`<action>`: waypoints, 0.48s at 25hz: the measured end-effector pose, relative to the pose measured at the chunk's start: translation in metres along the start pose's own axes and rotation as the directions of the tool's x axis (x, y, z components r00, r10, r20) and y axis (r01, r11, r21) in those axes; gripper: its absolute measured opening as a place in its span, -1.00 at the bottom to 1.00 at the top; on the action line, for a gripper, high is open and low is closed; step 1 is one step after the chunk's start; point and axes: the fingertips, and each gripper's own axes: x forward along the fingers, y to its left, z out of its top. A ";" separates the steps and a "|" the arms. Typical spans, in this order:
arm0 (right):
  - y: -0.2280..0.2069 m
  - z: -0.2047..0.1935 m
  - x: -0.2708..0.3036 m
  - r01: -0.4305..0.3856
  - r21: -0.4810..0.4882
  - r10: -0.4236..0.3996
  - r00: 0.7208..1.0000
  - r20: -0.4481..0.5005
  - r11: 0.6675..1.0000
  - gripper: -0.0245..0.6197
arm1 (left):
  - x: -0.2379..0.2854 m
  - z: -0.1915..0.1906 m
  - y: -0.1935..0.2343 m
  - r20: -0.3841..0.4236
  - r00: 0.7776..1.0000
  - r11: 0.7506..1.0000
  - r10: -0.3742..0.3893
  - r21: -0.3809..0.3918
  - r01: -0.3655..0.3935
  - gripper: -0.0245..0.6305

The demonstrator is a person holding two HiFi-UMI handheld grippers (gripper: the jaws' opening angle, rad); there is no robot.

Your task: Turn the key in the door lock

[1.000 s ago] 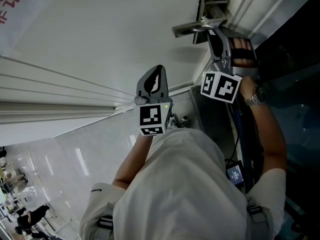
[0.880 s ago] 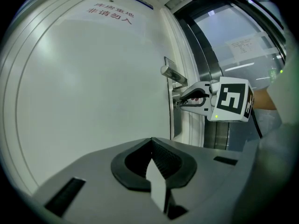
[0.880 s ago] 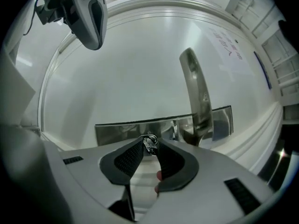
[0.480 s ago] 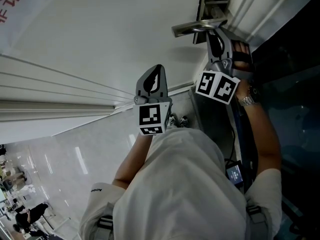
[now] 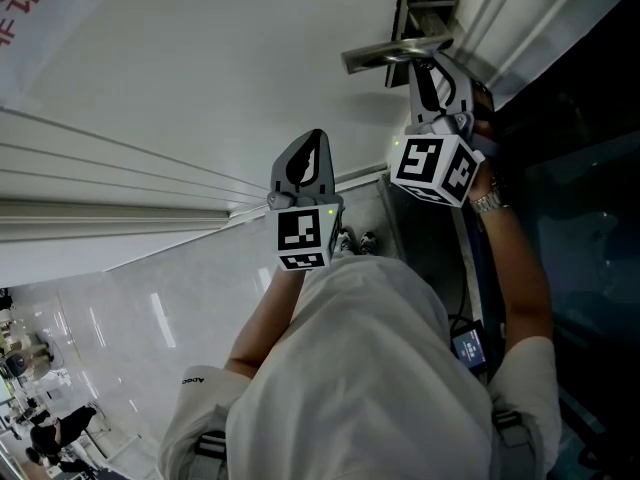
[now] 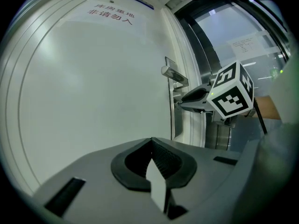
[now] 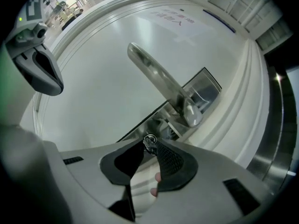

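In the head view, the left gripper (image 5: 312, 148) hung in front of the white door (image 5: 200, 78), well apart from the lock, while the right gripper (image 5: 437, 68) reached in just under the door handle (image 5: 385, 56). The left gripper view showed its jaws clenched together with nothing between them. In the right gripper view, the jaw tips were clamped on the small metal key (image 7: 149, 142), which sat in the lock plate (image 7: 204, 85) below the handle. The handle ran slantwise across that view, so the turn looked begun. Whether the lock had fully turned could not be told.
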 end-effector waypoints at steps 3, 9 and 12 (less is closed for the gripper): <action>-0.001 0.000 0.000 -0.009 0.046 0.009 1.000 0.001 0.999 -0.66 | 0.000 0.000 -0.001 0.000 1.000 1.000 -0.001 -0.001 0.001 -0.91; -0.003 -0.001 0.000 -0.026 0.192 0.025 1.000 0.009 0.981 -0.89 | 0.000 0.000 -0.002 -0.001 1.000 1.000 -0.003 -0.003 0.003 -0.91; -0.004 -0.001 0.000 -0.036 0.262 0.035 0.999 0.009 0.964 -0.89 | 0.000 -0.001 0.000 -0.002 1.000 1.000 0.000 -0.004 0.000 -0.91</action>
